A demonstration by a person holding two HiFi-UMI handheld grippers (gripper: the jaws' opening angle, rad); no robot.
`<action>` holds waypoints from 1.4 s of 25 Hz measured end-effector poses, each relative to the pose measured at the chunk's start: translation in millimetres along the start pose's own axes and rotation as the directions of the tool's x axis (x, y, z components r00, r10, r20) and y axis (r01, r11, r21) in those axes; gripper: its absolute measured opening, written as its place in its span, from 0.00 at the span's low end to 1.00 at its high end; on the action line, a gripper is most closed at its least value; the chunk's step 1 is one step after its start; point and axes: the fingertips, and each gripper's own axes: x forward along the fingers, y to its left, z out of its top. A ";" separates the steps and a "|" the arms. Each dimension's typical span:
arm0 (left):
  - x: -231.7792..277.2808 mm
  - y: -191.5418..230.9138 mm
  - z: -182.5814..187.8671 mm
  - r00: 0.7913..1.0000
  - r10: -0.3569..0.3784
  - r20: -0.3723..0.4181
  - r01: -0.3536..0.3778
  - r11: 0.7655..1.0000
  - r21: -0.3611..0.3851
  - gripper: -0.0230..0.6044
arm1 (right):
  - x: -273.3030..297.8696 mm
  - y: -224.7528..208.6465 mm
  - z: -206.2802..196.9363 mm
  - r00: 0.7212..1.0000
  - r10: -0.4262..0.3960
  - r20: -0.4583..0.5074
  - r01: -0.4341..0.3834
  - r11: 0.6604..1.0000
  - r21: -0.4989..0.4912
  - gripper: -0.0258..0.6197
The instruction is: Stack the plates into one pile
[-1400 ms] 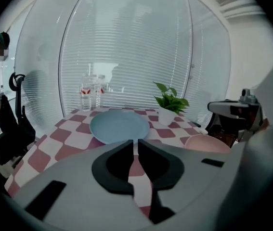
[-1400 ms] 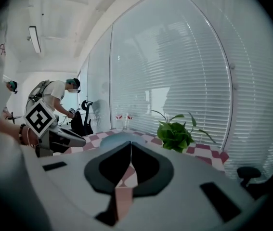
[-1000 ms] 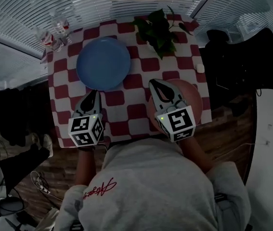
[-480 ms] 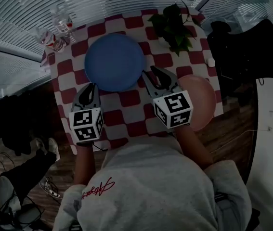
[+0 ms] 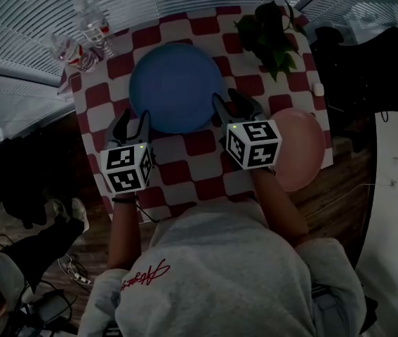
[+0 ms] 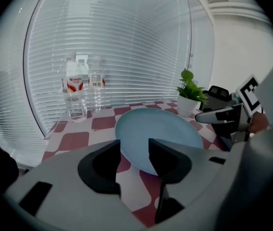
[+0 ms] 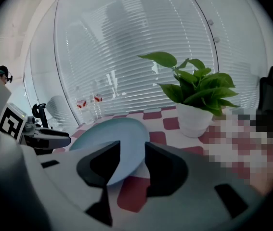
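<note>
The blue plate [image 5: 174,86] is lying flat toward the far side of the red-and-white checked tablecloth [image 5: 184,170]. The pink plate [image 5: 300,149] is sitting apart from it at the near right corner. The left gripper [image 5: 133,120] is pointing at the blue plate's near left rim and the right gripper [image 5: 232,104] at its near right rim. Both pairs of jaws have just been opening and are standing apart. The plate's edge is showing in each gap, with no pad pressing on it. A potted plant [image 5: 272,30] and water bottles [image 5: 90,30] are occupying the far corners.
</note>
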 end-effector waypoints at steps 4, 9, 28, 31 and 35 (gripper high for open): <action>14.2 8.3 -6.1 0.999 -0.011 -0.032 0.009 0.999 -0.041 0.33 | 15.8 -2.8 -11.4 0.999 -0.020 -0.038 0.021 0.999 0.024 0.28; 25.2 7.7 -17.0 0.996 -0.049 -0.070 0.043 0.996 -0.081 0.33 | 24.5 -10.0 -24.7 0.996 -0.060 -0.070 0.063 0.998 0.032 0.28; 45.1 10.0 -28.4 0.993 -0.055 -0.106 0.043 0.993 -0.110 0.33 | 32.5 -10.2 -35.5 0.992 -0.079 -0.100 0.081 0.996 0.021 0.24; 44.1 9.7 -29.0 0.992 -0.037 -0.117 0.025 0.995 -0.098 0.32 | 32.7 -10.3 -34.3 0.992 -0.082 -0.098 0.084 0.996 0.016 0.23; 39.0 7.3 -33.9 0.989 -0.007 -0.148 -0.007 0.995 -0.099 0.31 | 29.3 -10.2 -35.0 0.990 -0.084 -0.113 0.085 0.996 0.005 0.22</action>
